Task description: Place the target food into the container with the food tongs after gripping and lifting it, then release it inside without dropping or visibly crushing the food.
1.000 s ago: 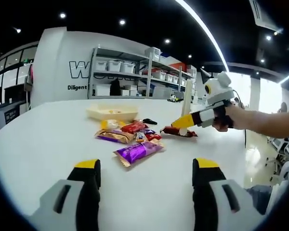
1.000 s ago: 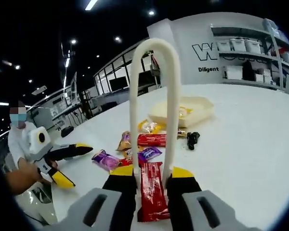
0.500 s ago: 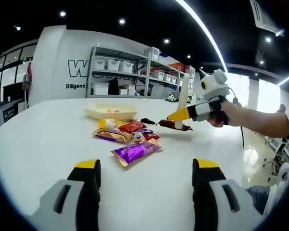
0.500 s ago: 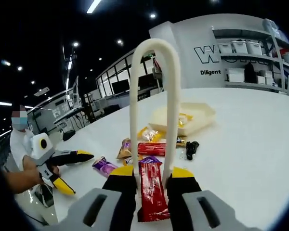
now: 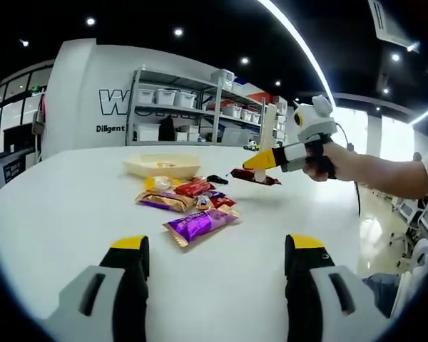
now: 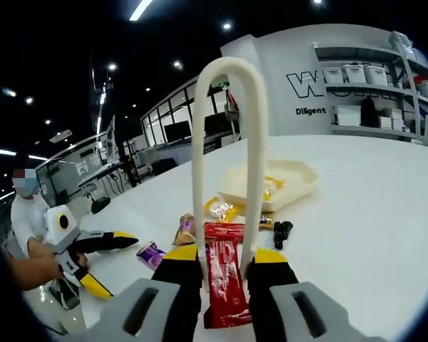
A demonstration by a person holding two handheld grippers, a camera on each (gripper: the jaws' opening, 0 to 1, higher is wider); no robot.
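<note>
My right gripper (image 6: 227,254) is shut on cream food tongs (image 6: 197,157). The tongs pinch a red snack bar (image 6: 225,281) between their arms. In the left gripper view, the right gripper (image 5: 257,164) holds that red snack bar (image 5: 252,176) clear of the table, right of the cream container (image 5: 164,165). The container (image 6: 296,178) has a yellow packet inside and lies beyond the tongs. My left gripper (image 5: 217,246) is open and holds nothing, low over the table, near the purple packet (image 5: 203,224).
A pile of wrapped snacks (image 5: 178,196) and a small black item (image 5: 218,179) lie on the white table (image 5: 57,214) in front of the container. A person holds the left gripper (image 6: 110,262) at the table's edge. Shelves (image 5: 192,107) stand behind.
The right gripper has raised the red bar off the table in the tongs and carried it a little towards the container. The left gripper has stayed still and open.
</note>
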